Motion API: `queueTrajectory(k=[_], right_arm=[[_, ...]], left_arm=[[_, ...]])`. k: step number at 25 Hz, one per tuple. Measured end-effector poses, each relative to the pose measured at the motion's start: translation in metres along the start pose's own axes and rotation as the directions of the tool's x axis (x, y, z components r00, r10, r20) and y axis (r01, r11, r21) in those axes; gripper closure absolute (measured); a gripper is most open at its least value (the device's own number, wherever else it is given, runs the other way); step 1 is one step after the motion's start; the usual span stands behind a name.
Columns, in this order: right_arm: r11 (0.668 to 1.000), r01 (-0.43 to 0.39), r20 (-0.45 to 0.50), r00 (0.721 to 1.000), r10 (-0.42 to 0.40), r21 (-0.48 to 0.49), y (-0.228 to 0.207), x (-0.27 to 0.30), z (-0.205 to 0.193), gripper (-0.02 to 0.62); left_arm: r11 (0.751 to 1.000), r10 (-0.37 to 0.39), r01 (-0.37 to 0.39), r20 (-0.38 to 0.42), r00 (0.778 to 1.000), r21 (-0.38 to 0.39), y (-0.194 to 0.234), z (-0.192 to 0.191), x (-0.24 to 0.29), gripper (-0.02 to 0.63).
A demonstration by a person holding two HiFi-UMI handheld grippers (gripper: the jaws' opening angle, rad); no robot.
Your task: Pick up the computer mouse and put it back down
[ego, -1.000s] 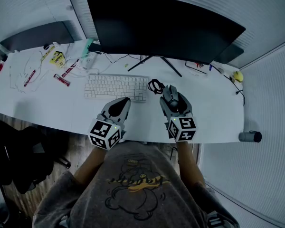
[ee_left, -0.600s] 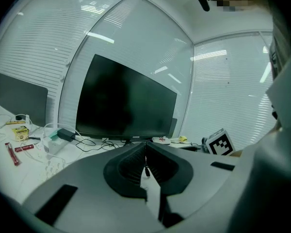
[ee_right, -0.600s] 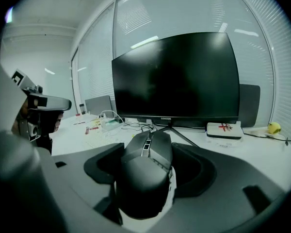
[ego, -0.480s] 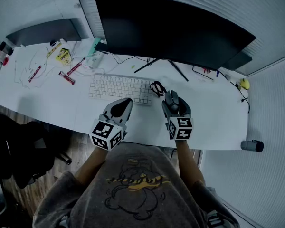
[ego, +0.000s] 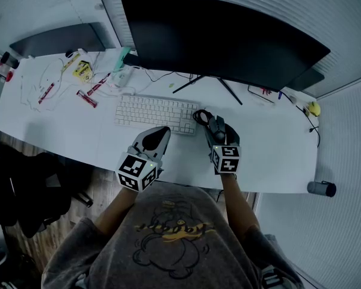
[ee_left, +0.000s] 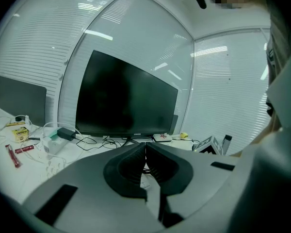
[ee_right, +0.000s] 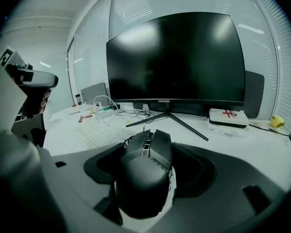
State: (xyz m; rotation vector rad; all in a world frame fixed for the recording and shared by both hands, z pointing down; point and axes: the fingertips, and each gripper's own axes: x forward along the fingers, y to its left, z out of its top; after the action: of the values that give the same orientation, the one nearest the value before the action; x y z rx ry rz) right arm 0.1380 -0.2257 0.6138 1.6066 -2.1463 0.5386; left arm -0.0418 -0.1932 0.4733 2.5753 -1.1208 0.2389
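computer mouse (ee_right: 145, 176) clamped in the right gripper (ego: 220, 135), low over the desk (ego: 271, 152) just right of the keyboard (ego: 150, 111) — contact unclear. a good set-down likely keeps it level, clear of the coiled cable (ego: 198, 114), the grip loosening only once it rests; the left gripper (ee_left: 145, 152) hangs closed, empty.

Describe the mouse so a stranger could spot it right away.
Start at the big dark monitor on the white desk. Right of the white keyboard, the right gripper holds the mouse. It is black and humped, unlike the flat keyboard.
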Motion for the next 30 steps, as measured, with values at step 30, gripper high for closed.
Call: queueTrajectory(k=[30], right_arm=[[0.992,0.073,-0.103,0.993,-0.063,0.099,-0.038,0.040,-0.050,0.270]], left_arm=[[1.000,-0.018,0.017,-0.047,0.999,-0.015,0.002,-0.011,0.003,0.588]])
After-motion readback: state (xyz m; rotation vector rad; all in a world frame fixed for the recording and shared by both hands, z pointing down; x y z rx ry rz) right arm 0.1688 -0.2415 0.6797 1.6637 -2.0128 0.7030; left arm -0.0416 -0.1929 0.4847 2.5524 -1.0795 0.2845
